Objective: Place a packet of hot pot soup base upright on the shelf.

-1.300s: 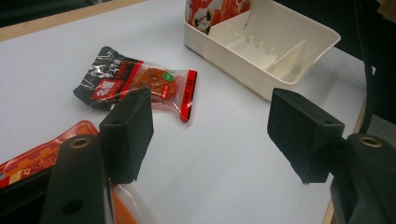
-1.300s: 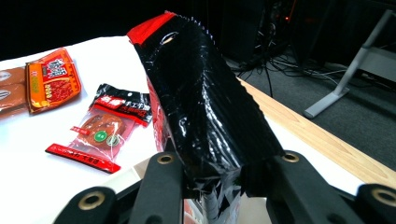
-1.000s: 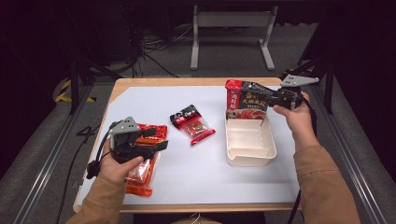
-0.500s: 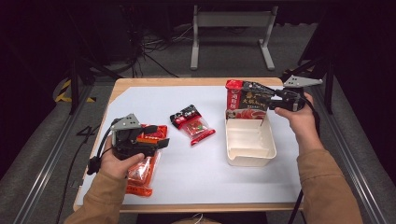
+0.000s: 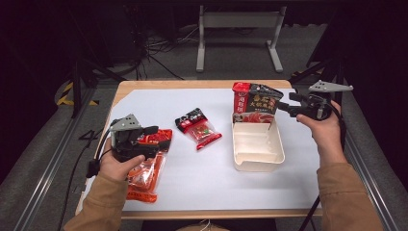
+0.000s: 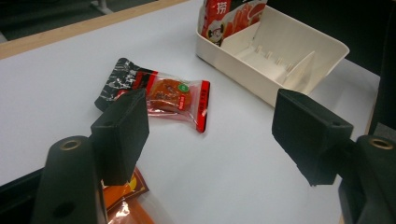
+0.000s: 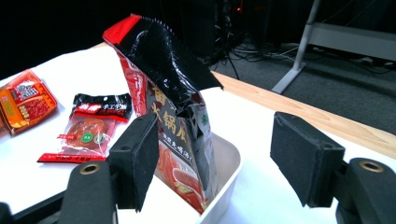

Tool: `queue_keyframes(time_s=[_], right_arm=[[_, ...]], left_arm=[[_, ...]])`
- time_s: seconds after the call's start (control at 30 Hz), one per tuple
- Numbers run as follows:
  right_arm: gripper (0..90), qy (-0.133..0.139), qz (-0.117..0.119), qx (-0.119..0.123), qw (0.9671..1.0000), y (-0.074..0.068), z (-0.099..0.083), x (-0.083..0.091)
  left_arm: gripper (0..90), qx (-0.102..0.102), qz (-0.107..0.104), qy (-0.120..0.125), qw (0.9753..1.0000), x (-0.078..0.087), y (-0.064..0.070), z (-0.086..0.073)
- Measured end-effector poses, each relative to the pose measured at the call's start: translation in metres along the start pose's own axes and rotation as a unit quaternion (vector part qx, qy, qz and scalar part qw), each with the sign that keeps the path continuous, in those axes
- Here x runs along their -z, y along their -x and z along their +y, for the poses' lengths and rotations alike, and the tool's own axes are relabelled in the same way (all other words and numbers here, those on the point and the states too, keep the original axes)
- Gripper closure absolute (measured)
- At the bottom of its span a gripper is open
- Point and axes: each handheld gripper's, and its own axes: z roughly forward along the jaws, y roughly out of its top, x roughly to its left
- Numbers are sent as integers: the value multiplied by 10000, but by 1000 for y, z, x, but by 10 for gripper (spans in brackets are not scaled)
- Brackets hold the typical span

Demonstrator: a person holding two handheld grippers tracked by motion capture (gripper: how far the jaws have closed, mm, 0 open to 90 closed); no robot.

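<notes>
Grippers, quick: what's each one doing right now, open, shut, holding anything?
Left gripper: jaws open, holding nothing, above the orange packet.
Right gripper: jaws open, holding nothing, beside the tall pouch standing in the tray.

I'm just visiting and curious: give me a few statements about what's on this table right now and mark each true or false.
1. The tall red-and-black pouch stands upright in the cream tray. True.
2. The right gripper is clamped on that pouch. False: its jaws are open, the pouch between them.
3. A small snack packet lies on the table between the hands. True.
4. The left gripper holds the orange packet. False: it is open, above it.
</notes>
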Motion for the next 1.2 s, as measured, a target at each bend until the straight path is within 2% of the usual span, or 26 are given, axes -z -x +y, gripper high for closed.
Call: queue_keyframes(time_s=[0.27,0.47,0.6,0.7,0.83,1.0,1.07,1.17,1.2], right_arm=[[324,-39,-69,-106,9999,-6,-7,19],[321,-173,-137,29,9998,-14,-19,27],[318,-137,-174,-8,9998,-18,-26,32],[305,-181,-293,-63,9994,-20,-35,35],[297,-172,-347,-242,9990,-23,-49,37],[297,-121,-428,-271,9986,-27,-60,38],[297,-222,-514,-186,9983,-29,-64,36],[297,-271,-501,-149,9983,-31,-67,36],[297,-261,-500,-145,9983,-31,-67,36]], left_arm=[[282,12,81,23,10000,5,-3,0],[278,-28,146,26,9999,8,-5,2],[278,-29,220,101,9997,12,-7,3],[301,-204,292,133,9993,16,-8,4],[324,-296,290,200,9989,20,-10,6],[318,-317,443,240,9982,28,-18,8],[312,-216,486,230,9983,31,-23,9],[301,-200,580,248,9978,34,-28,10],[301,-253,629,246,9974,36,-31,11]])
